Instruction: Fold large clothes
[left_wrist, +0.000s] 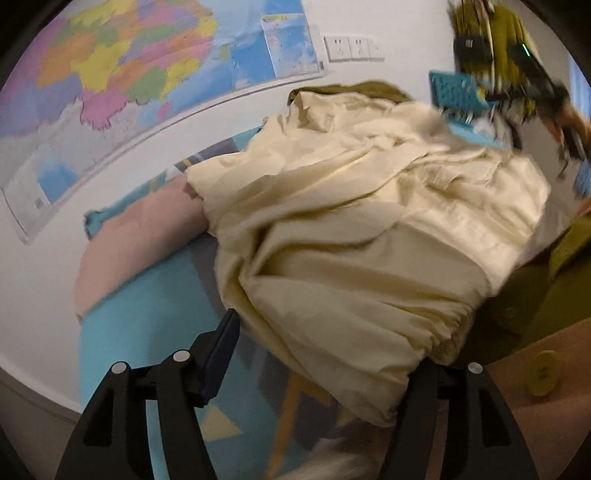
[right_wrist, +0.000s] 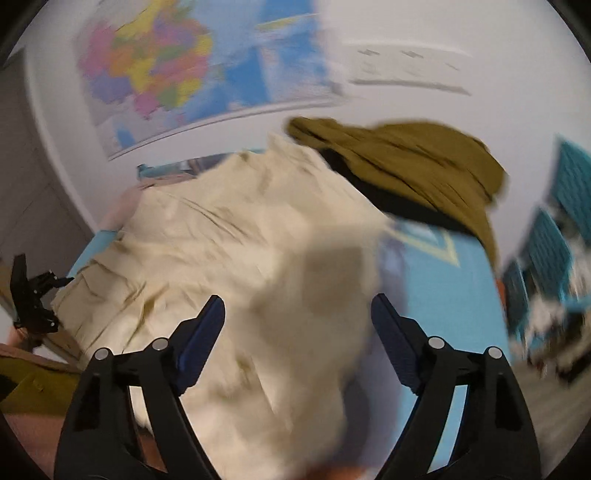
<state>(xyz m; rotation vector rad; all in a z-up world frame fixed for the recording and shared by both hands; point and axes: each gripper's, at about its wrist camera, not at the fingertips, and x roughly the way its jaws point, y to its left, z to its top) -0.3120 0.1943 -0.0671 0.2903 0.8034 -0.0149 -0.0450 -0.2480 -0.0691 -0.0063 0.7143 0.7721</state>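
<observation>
A large cream garment (left_wrist: 354, 236) lies crumpled in a heap on a surface covered by a blue patterned sheet (left_wrist: 147, 332), with deep folds running across it and no edge laid flat. In the left wrist view the left gripper (left_wrist: 325, 354) stands with its jaws wide apart; the left finger is plainly seen beside the heap, while the right finger's tip is hidden under the near edge of the cream cloth, so contact there cannot be judged and no grip is evident. In the right wrist view the right gripper (right_wrist: 297, 314) likewise has its jaws spread wide, with a blurred fold of the cream garment (right_wrist: 229, 258) occupying the space between them and rising toward the lens; the pads are not closed on it. An olive-green garment (right_wrist: 406, 166) lies bunched just behind the cream heap, toward the wall. A pink cloth (left_wrist: 140, 240) rests on the sheet at the left of the heap, touching it. A colourful map (left_wrist: 129, 70) hangs on the white wall, with wall sockets (left_wrist: 352, 48) to its right. The right wrist view is heavily motion-blurred, and detail at its right edge, where teal baskets (right_wrist: 546, 251) appear, cannot be resolved.
</observation>
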